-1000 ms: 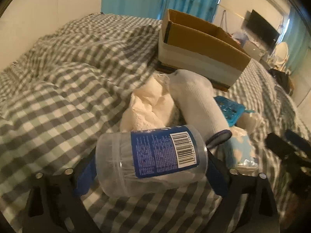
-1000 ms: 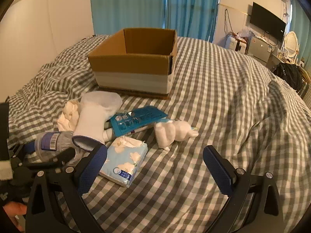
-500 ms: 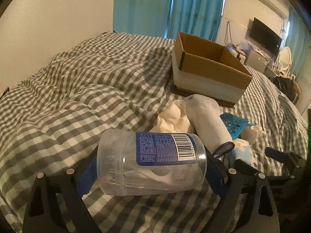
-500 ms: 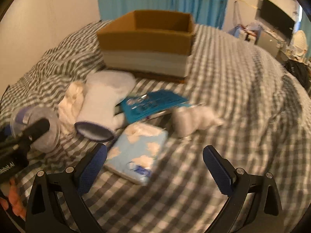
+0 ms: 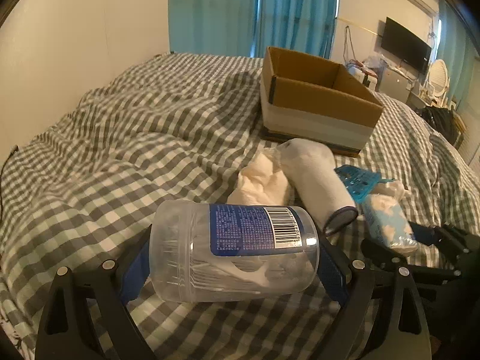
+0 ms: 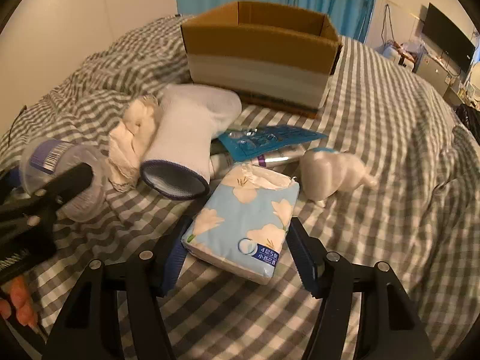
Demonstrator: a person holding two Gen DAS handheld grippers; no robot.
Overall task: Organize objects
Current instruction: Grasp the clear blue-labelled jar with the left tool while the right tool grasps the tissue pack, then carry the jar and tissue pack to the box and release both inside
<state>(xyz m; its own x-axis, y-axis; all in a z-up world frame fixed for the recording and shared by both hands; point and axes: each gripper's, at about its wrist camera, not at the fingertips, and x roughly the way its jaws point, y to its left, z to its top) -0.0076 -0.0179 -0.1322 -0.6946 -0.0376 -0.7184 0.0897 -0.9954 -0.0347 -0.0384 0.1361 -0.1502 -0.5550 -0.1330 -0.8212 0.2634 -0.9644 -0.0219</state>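
Observation:
My left gripper (image 5: 234, 258) is shut on a clear plastic jar (image 5: 234, 249) with a blue barcode label, held sideways above the bed; the jar also shows in the right wrist view (image 6: 60, 177). My right gripper (image 6: 237, 255) has its blue pads on both sides of a light-blue floral tissue pack (image 6: 243, 225) lying on the checked bedspread; whether the pads press the pack is unclear. An open cardboard box (image 5: 315, 99) stands at the back, also in the right wrist view (image 6: 258, 51).
A white sock (image 6: 189, 147), crumpled white cloth (image 6: 129, 150), blue blister pack (image 6: 270, 141), a tube (image 6: 270, 159) and a white wrapped bundle (image 6: 333, 174) lie between grippers and box. Rumpled checked bedding (image 5: 120, 138) spreads left.
My left gripper has lifted the jar and pulled back. My right gripper has moved forward and left and narrowed around the tissue pack.

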